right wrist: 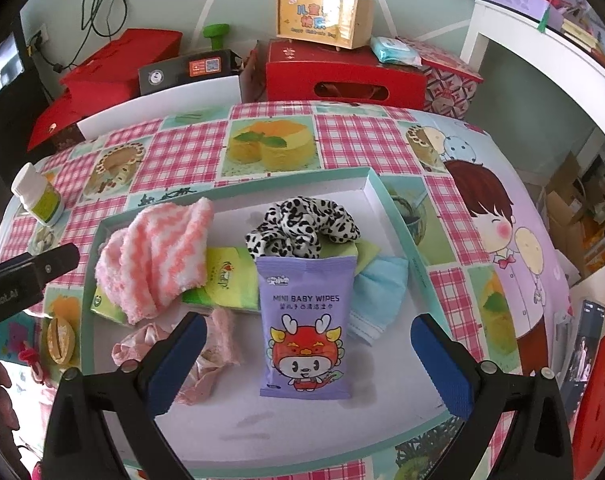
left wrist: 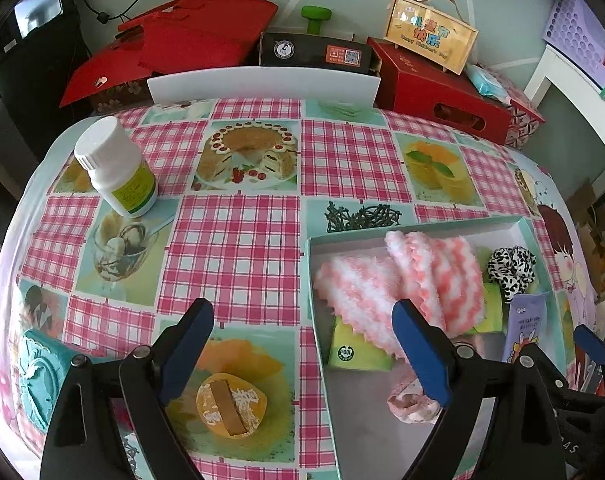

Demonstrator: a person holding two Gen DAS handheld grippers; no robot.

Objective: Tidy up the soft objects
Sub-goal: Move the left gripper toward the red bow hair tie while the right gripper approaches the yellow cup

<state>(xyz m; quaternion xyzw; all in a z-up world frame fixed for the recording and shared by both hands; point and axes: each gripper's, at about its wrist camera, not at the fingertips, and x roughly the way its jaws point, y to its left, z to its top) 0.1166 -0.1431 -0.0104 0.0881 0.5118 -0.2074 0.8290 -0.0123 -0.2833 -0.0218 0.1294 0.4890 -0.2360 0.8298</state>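
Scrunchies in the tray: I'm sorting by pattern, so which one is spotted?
The black-and-white leopard-print scrunchie at the tray's far side, behind the purple wipes pack; the other, pink scrunchie is plain.

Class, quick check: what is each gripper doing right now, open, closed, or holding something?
Left gripper: open, holding nothing.
Right gripper: open, holding nothing; the baby wipes pack lies between its fingers, untouched.

Pink-and-white striped fuzzy cloth (right wrist: 158,256), black-and-white leopard scrunchie (right wrist: 298,228), purple wipes pack (right wrist: 306,328), pink checked tablecloth (left wrist: 238,240).
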